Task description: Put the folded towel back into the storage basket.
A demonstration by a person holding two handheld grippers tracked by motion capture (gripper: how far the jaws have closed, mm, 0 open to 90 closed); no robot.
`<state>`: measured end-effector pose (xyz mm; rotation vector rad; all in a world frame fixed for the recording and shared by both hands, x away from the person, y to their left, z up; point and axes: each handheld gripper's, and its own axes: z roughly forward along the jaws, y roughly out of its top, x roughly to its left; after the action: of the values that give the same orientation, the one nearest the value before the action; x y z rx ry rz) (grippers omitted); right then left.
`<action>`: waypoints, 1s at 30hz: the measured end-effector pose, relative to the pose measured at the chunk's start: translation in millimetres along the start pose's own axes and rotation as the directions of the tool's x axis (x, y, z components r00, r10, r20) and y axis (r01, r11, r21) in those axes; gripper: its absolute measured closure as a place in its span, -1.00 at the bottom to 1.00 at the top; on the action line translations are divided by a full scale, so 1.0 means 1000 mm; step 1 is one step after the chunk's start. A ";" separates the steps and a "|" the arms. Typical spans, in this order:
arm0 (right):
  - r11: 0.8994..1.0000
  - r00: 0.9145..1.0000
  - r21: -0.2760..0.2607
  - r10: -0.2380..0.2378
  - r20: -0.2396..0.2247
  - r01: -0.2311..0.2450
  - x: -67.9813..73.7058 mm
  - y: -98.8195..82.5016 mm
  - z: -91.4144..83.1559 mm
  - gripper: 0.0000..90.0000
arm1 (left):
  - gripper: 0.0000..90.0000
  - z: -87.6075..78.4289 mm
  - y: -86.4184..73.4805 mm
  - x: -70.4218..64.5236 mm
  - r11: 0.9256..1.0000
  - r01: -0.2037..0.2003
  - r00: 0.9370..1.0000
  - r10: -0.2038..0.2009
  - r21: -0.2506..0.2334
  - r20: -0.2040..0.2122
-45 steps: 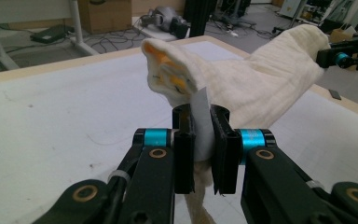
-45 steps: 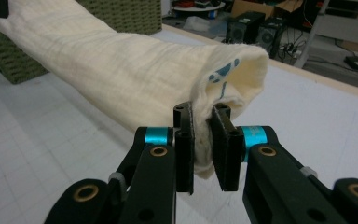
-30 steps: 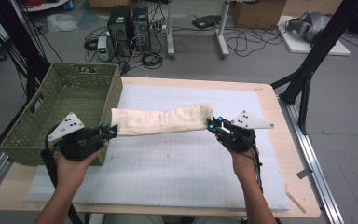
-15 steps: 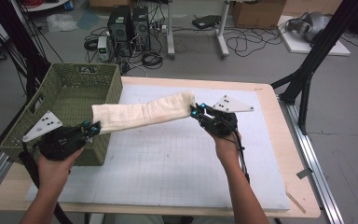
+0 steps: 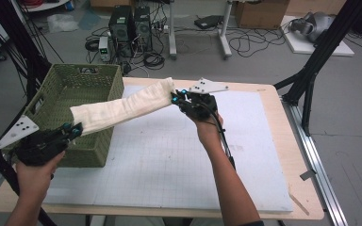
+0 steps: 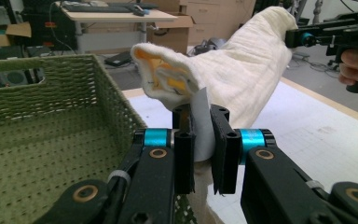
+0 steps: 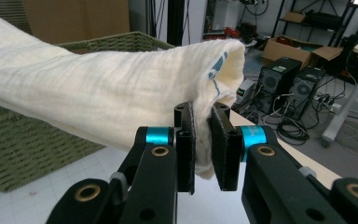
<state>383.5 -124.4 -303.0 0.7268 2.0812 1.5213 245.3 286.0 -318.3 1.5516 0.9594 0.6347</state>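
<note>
Clamping one end each, the left gripper (image 5: pixel 71 130) and right gripper (image 5: pixel 176 97) are closed on the folded cloth (image 5: pixel 122 109). It is held stretched above the basket's (image 5: pixel 61 87) near rim.

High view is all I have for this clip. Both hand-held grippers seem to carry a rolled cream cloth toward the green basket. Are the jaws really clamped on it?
Observer: Yes. In the left gripper view, the left hand-held gripper has its jaws pinched on a white tag and a fold at the end of the cloth.
Operator: And the other end?
Observer: The right hand-held gripper has its jaws shut on a fold of fabric at its end.
Operator: Anything on the cloth I can't see?
Observer: A blue print shows near the right end, and yellow-orange patches show inside the rolled left end.
Operator: Is the basket loaded?
Observer: The part of the basket that shows in the left gripper view holds nothing.
</note>
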 end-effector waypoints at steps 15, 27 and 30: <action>0.998 0.998 0.040 -0.051 -0.028 0.052 0.015 0.035 0.061 0.81 | 0.80 -0.023 0.000 0.018 1.000 -0.014 0.998 0.014 -0.005 -0.060; 0.995 0.994 0.051 -0.084 -0.063 0.087 0.032 0.059 0.100 0.81 | 0.80 -0.038 -0.003 0.034 1.000 -0.020 0.994 0.019 -0.007 -0.111; 0.994 0.993 0.045 -0.093 -0.066 0.096 0.037 0.065 0.111 0.81 | 0.80 -0.040 -0.003 0.037 1.000 -0.023 0.992 0.022 -0.006 -0.124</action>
<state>436.2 -4.6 -273.9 0.5945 2.1743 1.4653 230.8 339.0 -317.3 1.5319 1.0327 0.7572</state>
